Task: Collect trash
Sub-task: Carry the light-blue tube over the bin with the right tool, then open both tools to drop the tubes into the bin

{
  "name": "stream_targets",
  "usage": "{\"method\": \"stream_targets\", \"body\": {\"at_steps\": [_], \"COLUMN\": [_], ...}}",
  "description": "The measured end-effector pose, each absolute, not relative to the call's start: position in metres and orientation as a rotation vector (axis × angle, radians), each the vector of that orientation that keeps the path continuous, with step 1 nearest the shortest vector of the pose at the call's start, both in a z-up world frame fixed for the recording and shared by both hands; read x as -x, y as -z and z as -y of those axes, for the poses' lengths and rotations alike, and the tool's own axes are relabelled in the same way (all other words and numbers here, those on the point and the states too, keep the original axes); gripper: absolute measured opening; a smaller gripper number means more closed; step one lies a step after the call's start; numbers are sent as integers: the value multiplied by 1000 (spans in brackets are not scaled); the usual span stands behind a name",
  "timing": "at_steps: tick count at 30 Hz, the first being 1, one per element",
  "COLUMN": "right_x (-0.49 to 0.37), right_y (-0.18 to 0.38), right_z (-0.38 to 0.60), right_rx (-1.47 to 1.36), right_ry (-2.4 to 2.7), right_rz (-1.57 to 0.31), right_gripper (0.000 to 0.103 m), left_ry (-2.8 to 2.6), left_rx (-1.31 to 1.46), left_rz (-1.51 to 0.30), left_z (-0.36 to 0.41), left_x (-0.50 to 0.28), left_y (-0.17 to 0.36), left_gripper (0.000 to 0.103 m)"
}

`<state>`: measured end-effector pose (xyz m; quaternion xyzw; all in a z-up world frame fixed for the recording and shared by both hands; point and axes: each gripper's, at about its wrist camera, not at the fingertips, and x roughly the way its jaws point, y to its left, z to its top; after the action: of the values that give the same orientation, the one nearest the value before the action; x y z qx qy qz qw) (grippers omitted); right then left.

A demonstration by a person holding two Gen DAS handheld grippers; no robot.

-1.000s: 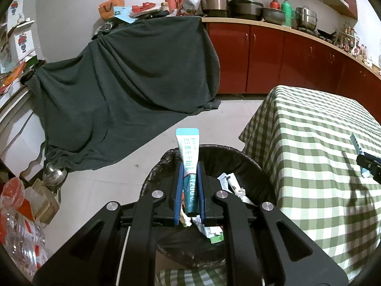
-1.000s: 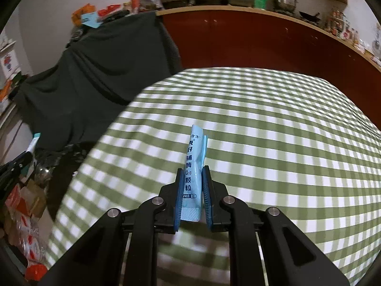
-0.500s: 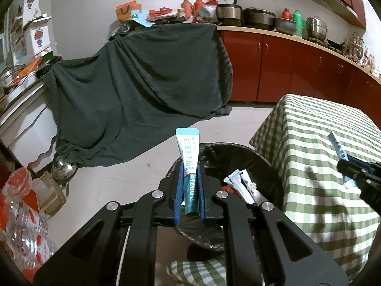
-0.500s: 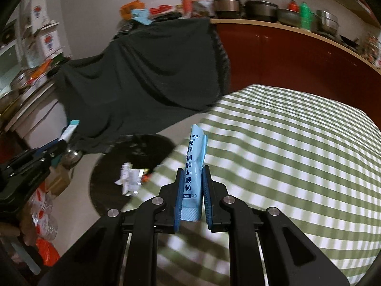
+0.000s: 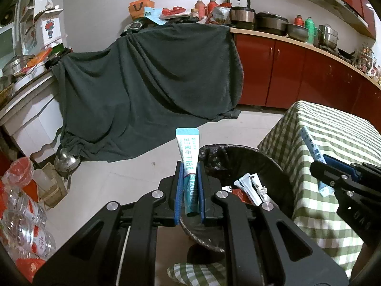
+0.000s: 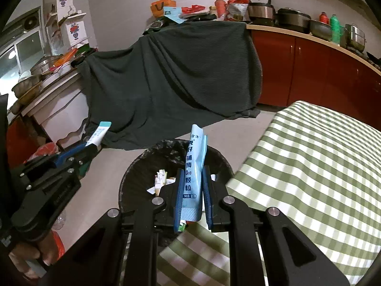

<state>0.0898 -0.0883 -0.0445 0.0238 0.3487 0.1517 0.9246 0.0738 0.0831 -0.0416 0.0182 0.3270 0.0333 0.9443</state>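
Observation:
My left gripper [image 5: 189,166] is shut on a teal and white sachet [image 5: 189,157] that sticks up between its blue pads, just left of the black-lined trash bin [image 5: 269,162]. Several wrappers [image 5: 250,186] lie inside the bin. My right gripper [image 6: 192,174] is shut on a light blue sachet [image 6: 194,166], held over the near rim of the trash bin [image 6: 140,164]. In the left wrist view the right gripper [image 5: 319,165] comes in from the right over the table edge. The left gripper [image 6: 91,145] shows at the left of the right wrist view.
A table with a green checked cloth [image 6: 309,166] stands right of the bin. A dark green sheet [image 5: 147,88] drapes furniture behind it. Red cabinets [image 5: 297,78] line the back wall. Plastic bottles [image 5: 21,221] and a kettle [image 5: 65,162] clutter the floor at left.
The right gripper has swung left off the table top to above the bin, still holding its sachet. The left gripper has drifted left, so the bin now sits to its right.

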Motion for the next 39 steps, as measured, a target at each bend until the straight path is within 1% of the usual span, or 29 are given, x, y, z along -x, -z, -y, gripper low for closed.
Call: {"method": "stream_targets", "body": {"at_steps": [15, 17, 18, 19, 20, 21, 22, 24, 26, 30, 32, 34, 39], "right_x": [-123, -127, -128, -130, -131, -131, -131, -131, -130, -126, -123, -120, -111], "right_y": [71, 73, 74, 75, 76, 75, 75, 74, 72, 66, 63, 61, 53], "right_z": [71, 70, 70, 71, 72, 73, 74, 76, 77, 81, 83, 84, 89], "right_rx": [-37, -39, -43, -47, -51, -53, -53, -54, -58, -58, -59, -58, -57], "right_ry": [-328, -330, -332, -329, -323, -320, -311, -304, -299, -285, -278, -271, -253], "right_rz": [-786, -797, -802, -806, -808, -805, -799, -794, -791, -772, -762, -755, -734], "right_gripper": [16, 17, 19, 23, 26, 31, 35, 36, 37, 45, 46, 49, 54], "left_ry": [-68, -59, -56, -61, -65, -68, -71, -76, -83, -89, -91, -89, -83], "left_rx": [-61, -63, -68, -71, -71, -64, -58, -61, -61, -54, -59, -60, -49], "left_rz": [-701, -705, -703, -701, -702, -700, -698, -702, -704, -701, -692, -688, -682], "left_z": [-78, -77, -76, -75, -75, -76, -77, -77, -78, -78, -77, -77, -75], "left_x": [-109, -112, -113, -114, -115, -115, -115, -116, -116, -115, -112, -109, -102], "left_y": [70, 73, 74, 75, 76, 76, 77, 77, 78, 74, 72, 68, 61], "left_gripper": [12, 13, 14, 23, 36, 40, 40, 41, 44, 47, 51, 51, 57]}}
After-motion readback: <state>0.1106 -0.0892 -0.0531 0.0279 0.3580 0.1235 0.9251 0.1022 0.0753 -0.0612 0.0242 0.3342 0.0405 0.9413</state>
